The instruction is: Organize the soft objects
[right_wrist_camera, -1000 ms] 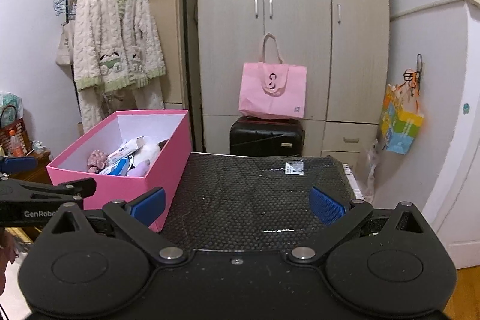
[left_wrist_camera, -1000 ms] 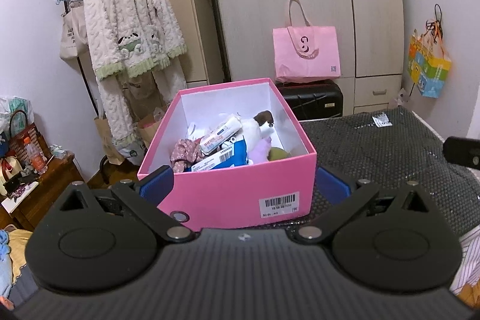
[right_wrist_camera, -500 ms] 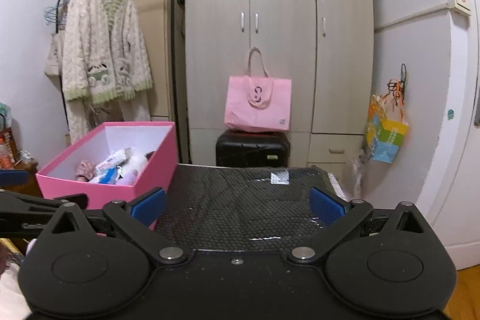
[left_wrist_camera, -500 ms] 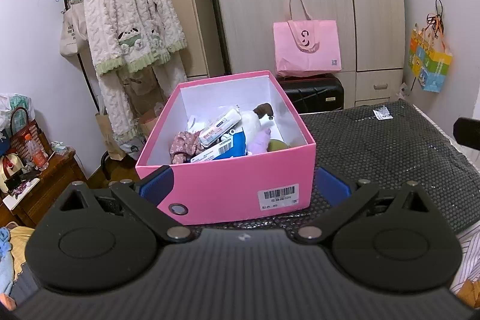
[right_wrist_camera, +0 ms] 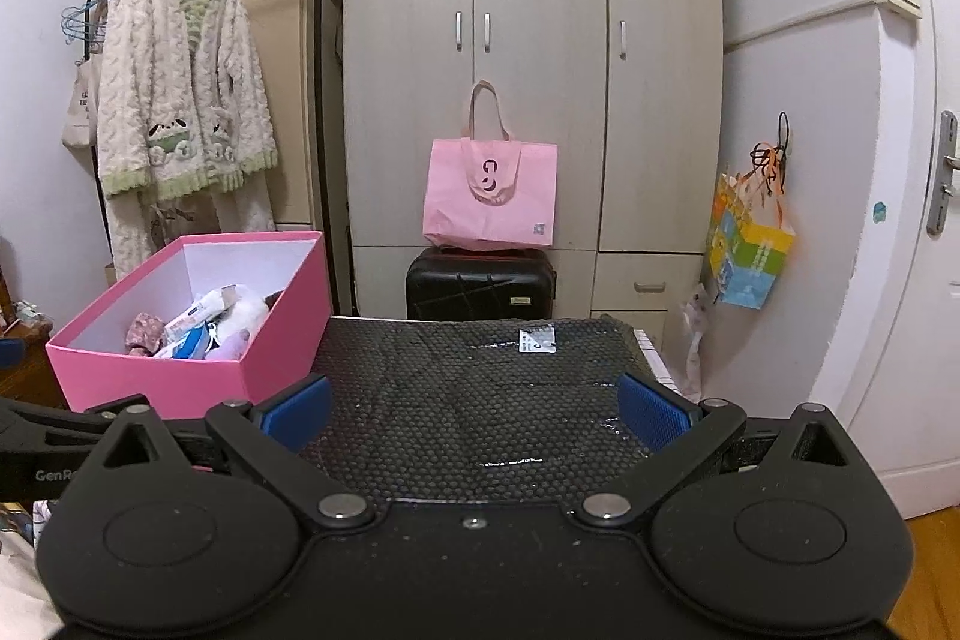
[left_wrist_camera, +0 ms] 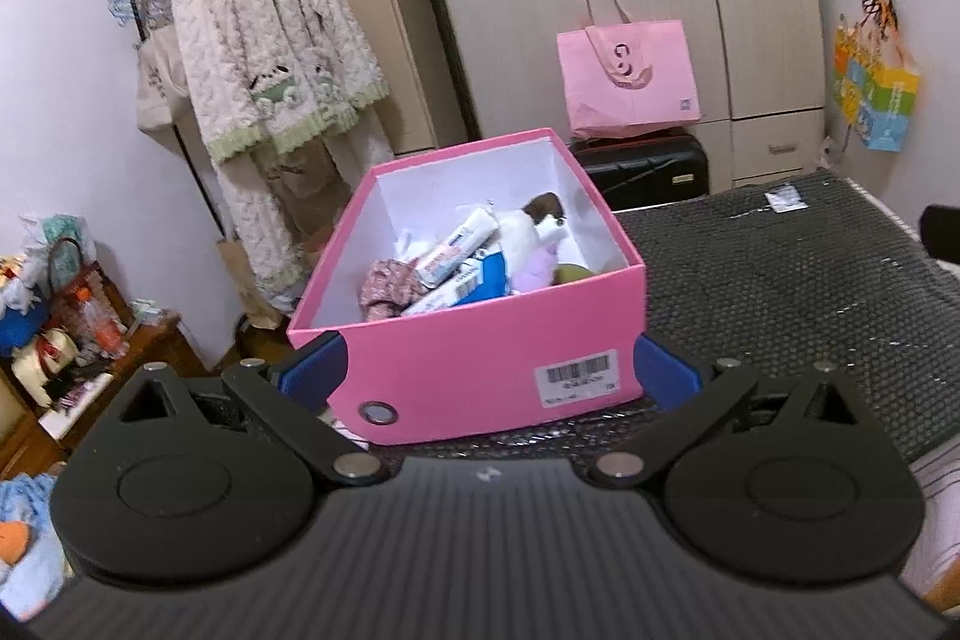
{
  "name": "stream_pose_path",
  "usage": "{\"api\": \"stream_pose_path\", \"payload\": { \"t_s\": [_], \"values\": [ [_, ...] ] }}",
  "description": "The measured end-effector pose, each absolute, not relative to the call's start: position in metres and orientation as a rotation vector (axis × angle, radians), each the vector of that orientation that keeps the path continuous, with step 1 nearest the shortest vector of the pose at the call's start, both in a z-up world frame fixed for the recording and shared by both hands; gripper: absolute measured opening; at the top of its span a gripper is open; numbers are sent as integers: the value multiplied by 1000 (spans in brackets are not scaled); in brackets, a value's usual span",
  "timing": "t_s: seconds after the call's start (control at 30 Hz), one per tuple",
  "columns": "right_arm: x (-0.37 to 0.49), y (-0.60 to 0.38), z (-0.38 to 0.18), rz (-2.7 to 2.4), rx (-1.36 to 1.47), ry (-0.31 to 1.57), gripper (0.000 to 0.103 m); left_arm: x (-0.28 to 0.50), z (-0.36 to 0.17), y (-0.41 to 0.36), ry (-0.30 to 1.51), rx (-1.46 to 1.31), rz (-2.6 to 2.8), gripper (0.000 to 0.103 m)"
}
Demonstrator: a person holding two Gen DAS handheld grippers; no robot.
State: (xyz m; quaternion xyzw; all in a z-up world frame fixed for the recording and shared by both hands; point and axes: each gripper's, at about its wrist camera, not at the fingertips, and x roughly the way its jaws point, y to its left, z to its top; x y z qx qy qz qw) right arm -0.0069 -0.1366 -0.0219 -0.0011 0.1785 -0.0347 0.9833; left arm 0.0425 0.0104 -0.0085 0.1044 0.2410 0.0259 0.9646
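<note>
A pink box [left_wrist_camera: 480, 358] stands on the black bubble-wrap surface [left_wrist_camera: 780, 280] at its left edge. It holds a white plush with a brown head [left_wrist_camera: 534, 226], a pink patterned cloth [left_wrist_camera: 387, 283], tissue packs [left_wrist_camera: 453, 250] and a lilac soft item [left_wrist_camera: 534, 271]. My left gripper [left_wrist_camera: 489, 370] is open and empty, its blue pads either side of the box's near end. My right gripper [right_wrist_camera: 474, 409] is open and empty over the bare surface [right_wrist_camera: 468, 388], right of the box [right_wrist_camera: 180, 376].
A wardrobe [right_wrist_camera: 528, 70], a pink tote bag [right_wrist_camera: 489, 196] on a black suitcase [right_wrist_camera: 480, 283] and a hanging fluffy robe [right_wrist_camera: 180, 112] stand behind. A small packet [right_wrist_camera: 536, 341] lies at the surface's far edge. A cluttered wooden shelf [left_wrist_camera: 72, 340] is at left.
Both grippers have drawn back and tilted slightly. The box looks a little farther in the left wrist view. Both stay open and empty.
</note>
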Motion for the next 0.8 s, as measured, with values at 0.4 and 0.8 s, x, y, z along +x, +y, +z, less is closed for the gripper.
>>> {"api": "stream_pose_path", "payload": {
  "t_s": [0.4, 0.8],
  "values": [
    [-4, -140, -26, -94, 4, 369, 103, 41, -7, 16, 458, 147, 42, 103],
    [-4, -141, -27, -108, -4, 372, 103, 39, -6, 23, 432, 116, 72, 103]
  ]
}}
